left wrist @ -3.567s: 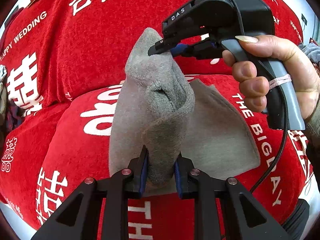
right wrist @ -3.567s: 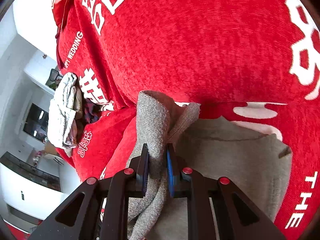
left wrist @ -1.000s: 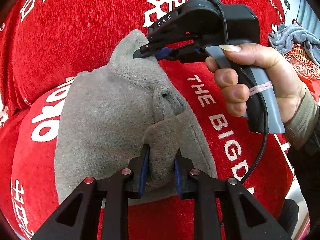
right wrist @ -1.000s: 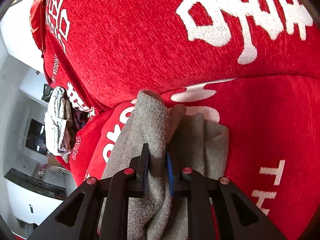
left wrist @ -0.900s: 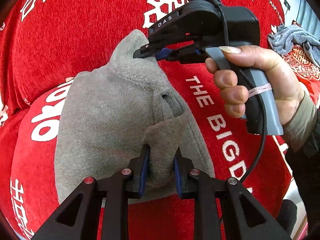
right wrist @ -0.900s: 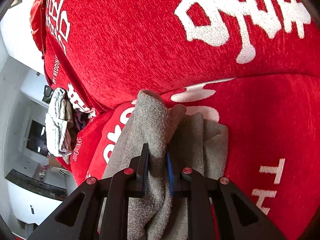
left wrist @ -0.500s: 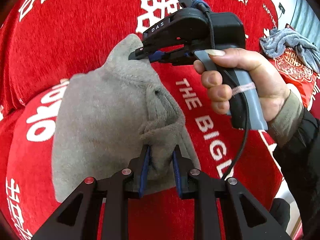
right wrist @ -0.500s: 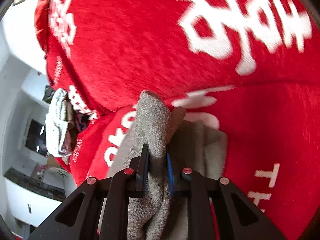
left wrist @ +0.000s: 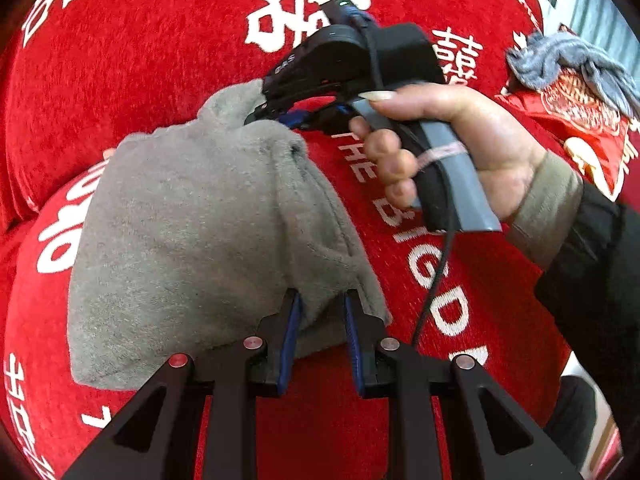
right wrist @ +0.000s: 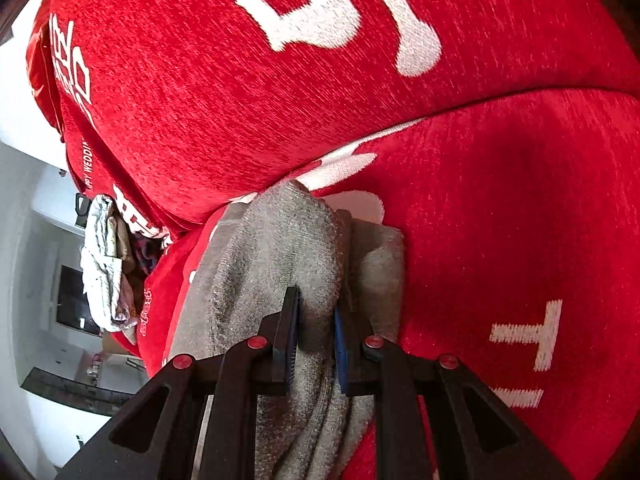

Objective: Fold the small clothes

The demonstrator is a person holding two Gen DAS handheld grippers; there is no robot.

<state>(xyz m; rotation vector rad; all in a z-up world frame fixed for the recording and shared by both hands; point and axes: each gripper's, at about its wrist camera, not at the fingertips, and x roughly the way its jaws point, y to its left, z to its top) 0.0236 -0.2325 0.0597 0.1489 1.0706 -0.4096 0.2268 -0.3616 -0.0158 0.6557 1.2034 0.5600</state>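
You are holding the grey garment by two corners of its folded-over edge, the left gripper clamped on the near corner and the right gripper pinching the far one, while the rest of it is lying on the red sofa cover. As you are laying the fold down, be keeping both corners level and lightly taut so the upper layer is meeting the lower edge squarely, with no slack bunching between the jaws. You are best letting go only once the cloth is resting flat on the seat, opening both grippers together so neither corner is dragged askew.
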